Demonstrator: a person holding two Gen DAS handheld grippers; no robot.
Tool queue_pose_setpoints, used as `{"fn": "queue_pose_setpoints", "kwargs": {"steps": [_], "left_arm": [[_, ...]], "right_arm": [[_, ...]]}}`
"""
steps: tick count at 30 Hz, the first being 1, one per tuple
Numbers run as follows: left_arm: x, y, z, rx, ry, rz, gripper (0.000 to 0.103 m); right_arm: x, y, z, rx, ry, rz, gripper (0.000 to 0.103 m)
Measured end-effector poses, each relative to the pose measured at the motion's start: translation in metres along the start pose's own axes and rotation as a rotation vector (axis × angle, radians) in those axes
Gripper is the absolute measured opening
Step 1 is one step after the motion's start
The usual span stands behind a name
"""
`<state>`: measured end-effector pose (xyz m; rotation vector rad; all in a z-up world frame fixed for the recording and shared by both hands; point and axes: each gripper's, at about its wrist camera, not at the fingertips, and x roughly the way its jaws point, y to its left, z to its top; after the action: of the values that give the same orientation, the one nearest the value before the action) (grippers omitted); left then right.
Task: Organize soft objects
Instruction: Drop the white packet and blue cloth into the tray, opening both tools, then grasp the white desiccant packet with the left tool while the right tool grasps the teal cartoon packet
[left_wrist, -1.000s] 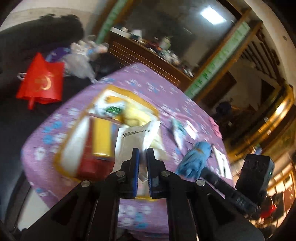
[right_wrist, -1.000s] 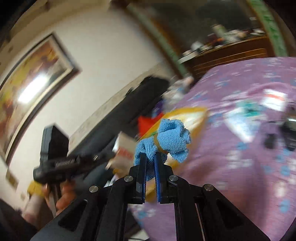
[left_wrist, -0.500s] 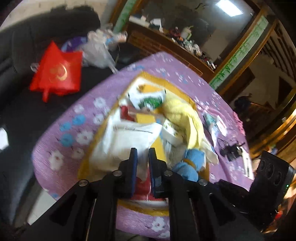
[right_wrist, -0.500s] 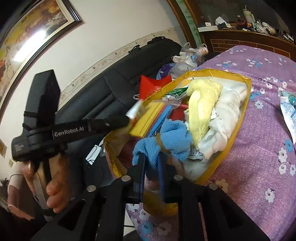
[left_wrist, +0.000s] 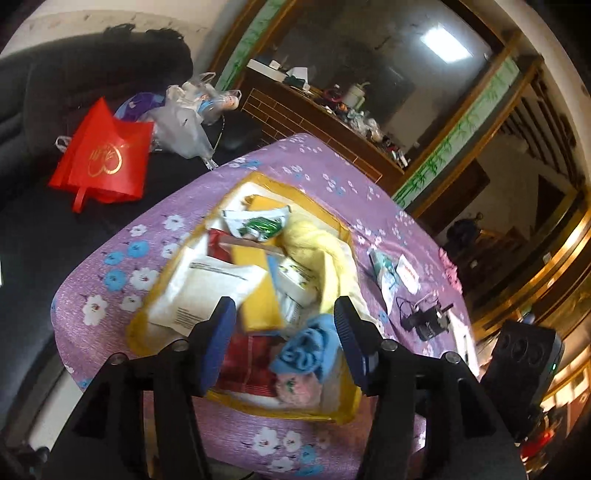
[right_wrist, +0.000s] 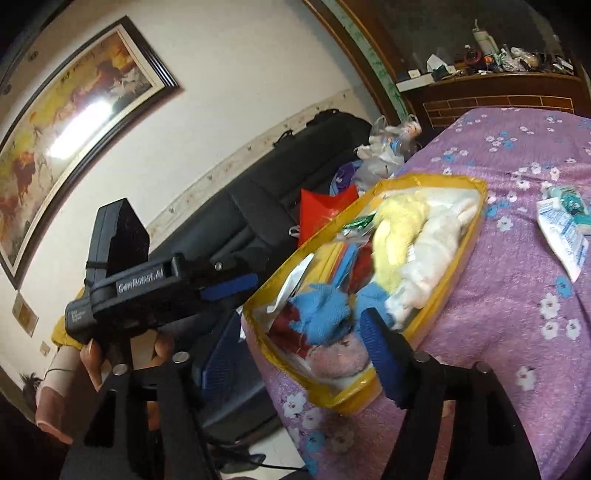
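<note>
A yellow-rimmed box (left_wrist: 140, 325) (right_wrist: 436, 181) stands on the purple flowered cloth and holds several soft items. A blue cloth (left_wrist: 306, 347) (right_wrist: 321, 310) lies loose in its near end, beside a pink cloth (left_wrist: 299, 387) (right_wrist: 336, 358). A yellow towel (left_wrist: 321, 243) (right_wrist: 399, 229) and a white packet (left_wrist: 207, 288) lie in it too. My left gripper (left_wrist: 282, 332) is open and empty above the box. My right gripper (right_wrist: 295, 332) is open and empty over the box's near end; its left finger is hidden behind the left gripper's body (right_wrist: 147, 291).
Packets (left_wrist: 388, 273) (right_wrist: 561, 229) and a small black device with a cable (left_wrist: 424, 321) lie on the cloth right of the box. A red bag (left_wrist: 103, 158) and plastic bags (left_wrist: 184, 122) sit on the black sofa beyond. A wooden cabinet (left_wrist: 314, 114) stands behind.
Both grippers have opened. The left let the white packet go into the box. The right let the blue cloth go, and it now lies in the box's near end.
</note>
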<state>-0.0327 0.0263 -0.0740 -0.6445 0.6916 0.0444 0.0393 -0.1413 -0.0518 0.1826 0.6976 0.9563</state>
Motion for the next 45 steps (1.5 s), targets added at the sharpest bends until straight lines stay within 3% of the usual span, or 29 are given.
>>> {"fn": "queue_pose_setpoints", "kwargs": {"steps": [5,9,14,17,19,22,25,28,30,32,36,38,40,43,45], "left_arm": [[0.007,-0.029,-0.008,0.044,0.026,-0.024,0.054],[0.012,-0.049,-0.012,0.08,0.056,-0.049,0.054],[0.021,-0.07,-0.011,0.094,0.078,-0.077,0.054],[0.029,-0.084,-0.011,0.095,0.094,-0.086,0.054],[0.039,-0.092,-0.01,0.096,0.12,-0.08,0.054],[0.058,-0.108,-0.006,0.113,0.175,-0.055,0.054],[0.083,-0.133,0.004,0.115,0.246,-0.067,0.054],[0.11,-0.168,0.018,0.193,0.294,-0.067,0.054],[0.145,-0.186,0.025,0.238,0.381,-0.03,0.056],[0.187,-0.188,0.031,0.194,0.469,-0.017,0.056],[0.242,-0.186,0.037,0.133,0.472,0.065,0.056],[0.264,-0.179,0.034,0.051,0.516,0.093,0.054],[0.269,-0.174,0.028,-0.005,0.542,0.054,0.032],[0.253,-0.17,0.023,-0.011,0.499,0.038,0.028],[0.234,-0.164,0.023,-0.061,0.475,-0.016,0.026]], "right_arm": [[-0.021,-0.019,0.001,0.022,-0.032,-0.07,0.07],[-0.053,-0.037,0.02,0.03,-0.056,-0.153,0.076],[-0.079,-0.072,0.076,0.086,-0.013,-0.249,0.08],[-0.08,-0.107,0.105,0.155,-0.018,-0.22,0.081],[-0.079,-0.123,0.109,0.164,-0.017,-0.213,0.079],[-0.084,-0.132,0.102,0.165,-0.031,-0.315,0.081],[-0.089,-0.136,0.104,0.186,-0.032,-0.277,0.08],[-0.105,-0.154,0.107,0.261,-0.069,-0.226,0.081],[-0.109,-0.166,0.104,0.298,-0.076,-0.215,0.081],[-0.118,-0.182,0.101,0.325,-0.085,-0.216,0.08],[-0.131,-0.207,0.097,0.377,-0.1,-0.207,0.08],[-0.136,-0.207,0.098,0.374,-0.101,-0.201,0.08],[-0.137,-0.205,0.098,0.356,-0.108,-0.22,0.08],[-0.136,-0.205,0.099,0.351,-0.105,-0.235,0.081],[-0.131,-0.205,0.098,0.352,-0.092,-0.234,0.08]]}}
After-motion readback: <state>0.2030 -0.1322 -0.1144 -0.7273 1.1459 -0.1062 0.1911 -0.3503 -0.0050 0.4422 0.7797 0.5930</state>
